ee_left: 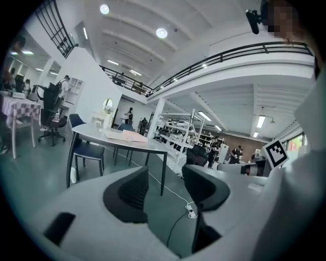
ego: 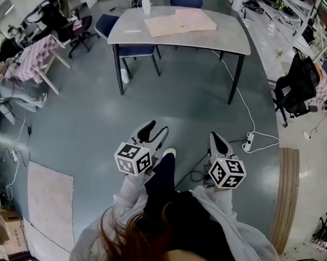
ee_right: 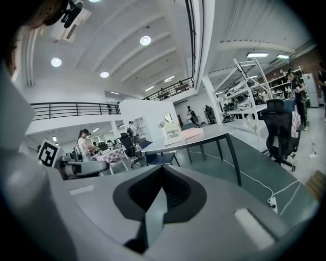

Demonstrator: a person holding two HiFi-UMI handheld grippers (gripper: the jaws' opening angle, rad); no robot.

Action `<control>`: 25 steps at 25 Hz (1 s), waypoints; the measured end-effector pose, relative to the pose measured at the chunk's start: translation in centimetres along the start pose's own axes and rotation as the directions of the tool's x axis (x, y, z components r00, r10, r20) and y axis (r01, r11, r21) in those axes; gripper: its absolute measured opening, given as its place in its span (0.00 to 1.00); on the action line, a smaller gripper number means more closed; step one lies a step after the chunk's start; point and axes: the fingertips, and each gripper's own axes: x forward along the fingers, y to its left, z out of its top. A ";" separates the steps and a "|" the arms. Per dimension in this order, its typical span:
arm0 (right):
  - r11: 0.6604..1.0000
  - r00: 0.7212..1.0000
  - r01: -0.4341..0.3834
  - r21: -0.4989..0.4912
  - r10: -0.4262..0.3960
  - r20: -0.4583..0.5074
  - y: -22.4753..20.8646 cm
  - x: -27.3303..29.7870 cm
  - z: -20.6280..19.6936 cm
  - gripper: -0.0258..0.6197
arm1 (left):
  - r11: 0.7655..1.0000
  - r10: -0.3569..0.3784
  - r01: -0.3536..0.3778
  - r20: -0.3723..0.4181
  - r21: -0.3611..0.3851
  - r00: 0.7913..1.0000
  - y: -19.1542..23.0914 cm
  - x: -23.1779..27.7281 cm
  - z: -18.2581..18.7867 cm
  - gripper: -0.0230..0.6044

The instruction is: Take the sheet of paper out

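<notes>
Far ahead of me stands a grey table [ego: 231, 41] with pinkish paper sheets [ego: 178, 23] lying flat on its top. They also show as a pale stack [ee_left: 125, 135] in the left gripper view and as the same stack [ee_right: 191, 133] in the right gripper view. My left gripper [ego: 155, 129] hangs over the floor well short of the table; its jaws [ee_left: 165, 178] stand open with nothing between them. My right gripper [ego: 215, 139] hangs beside it, equally far from the table. Its jaws [ee_right: 162, 171] are shut together on nothing.
Blue chairs [ego: 137, 50] are tucked under the table's left side. A white power strip [ego: 249, 141] and its cable lie on the floor at right. A black office chair [ego: 296, 86] stands at far right, a checkered table [ego: 32, 58] at far left, a pale mat [ego: 48, 203] lower left.
</notes>
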 end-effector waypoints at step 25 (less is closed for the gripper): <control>0.998 0.999 0.043 -0.044 -0.043 0.007 -2.7 22.4 9.6 0.06 | 0.998 -0.044 0.044 0.007 -0.055 0.999 16.9 15.6 10.7 0.37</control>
